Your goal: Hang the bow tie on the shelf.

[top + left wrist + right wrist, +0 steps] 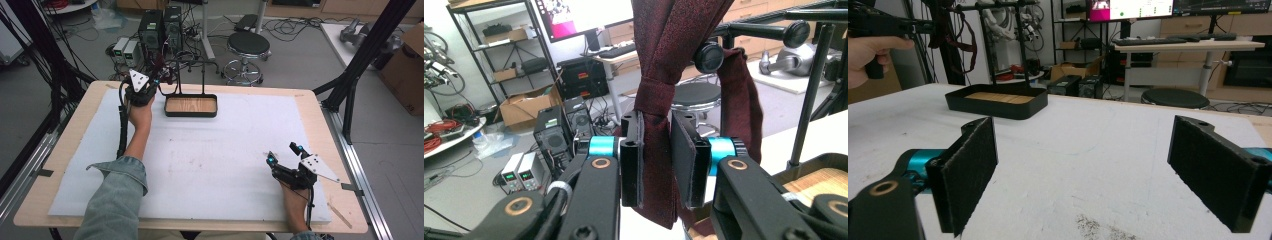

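Note:
A dark red necktie [659,95] hangs over the black rail [764,29] of a small stand [203,75]. The stand rises from a black tray with a wooden floor [172,113] at the far middle of the table. My left gripper [658,160] is shut on the tie just below its knot-like band, with the cloth pinched between both pads. From above, that gripper [155,84] sits at the tray's left end beside the tie [164,72]. My right gripper [282,152] rests low over the white mat at the near right, open, with nothing between its jaws [1098,170].
A white foam mat [210,160] covers most of the wooden table [65,165]. The tray [998,107] and the stand's posts [989,45] show far off in the right gripper view. Behind the table are a stool [248,45] and computer cases [160,30]. Black frame struts [350,85] stand at the right.

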Action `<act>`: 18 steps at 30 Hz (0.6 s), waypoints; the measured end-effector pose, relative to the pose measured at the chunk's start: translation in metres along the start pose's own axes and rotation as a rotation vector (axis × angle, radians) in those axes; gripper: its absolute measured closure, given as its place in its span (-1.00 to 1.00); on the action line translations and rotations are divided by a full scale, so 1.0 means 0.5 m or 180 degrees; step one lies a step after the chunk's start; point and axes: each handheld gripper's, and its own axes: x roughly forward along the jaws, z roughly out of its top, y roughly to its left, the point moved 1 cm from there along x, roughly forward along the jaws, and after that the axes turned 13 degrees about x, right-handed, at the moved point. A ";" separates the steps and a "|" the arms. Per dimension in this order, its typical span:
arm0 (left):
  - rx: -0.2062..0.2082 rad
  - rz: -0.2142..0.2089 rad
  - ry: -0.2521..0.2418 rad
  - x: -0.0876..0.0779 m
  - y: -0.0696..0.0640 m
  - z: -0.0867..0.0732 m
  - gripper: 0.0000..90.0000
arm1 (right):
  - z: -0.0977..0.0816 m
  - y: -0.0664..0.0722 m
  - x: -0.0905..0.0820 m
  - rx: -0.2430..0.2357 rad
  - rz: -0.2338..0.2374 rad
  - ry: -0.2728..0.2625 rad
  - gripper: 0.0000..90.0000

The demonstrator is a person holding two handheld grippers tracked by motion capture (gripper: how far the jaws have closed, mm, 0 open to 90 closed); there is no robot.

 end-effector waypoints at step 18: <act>-0.0023 -0.0097 -0.0136 -0.046 0.037 0.015 0.44 | 0.000 0.000 0.000 0.0007 -0.0010 0.0001 -0.74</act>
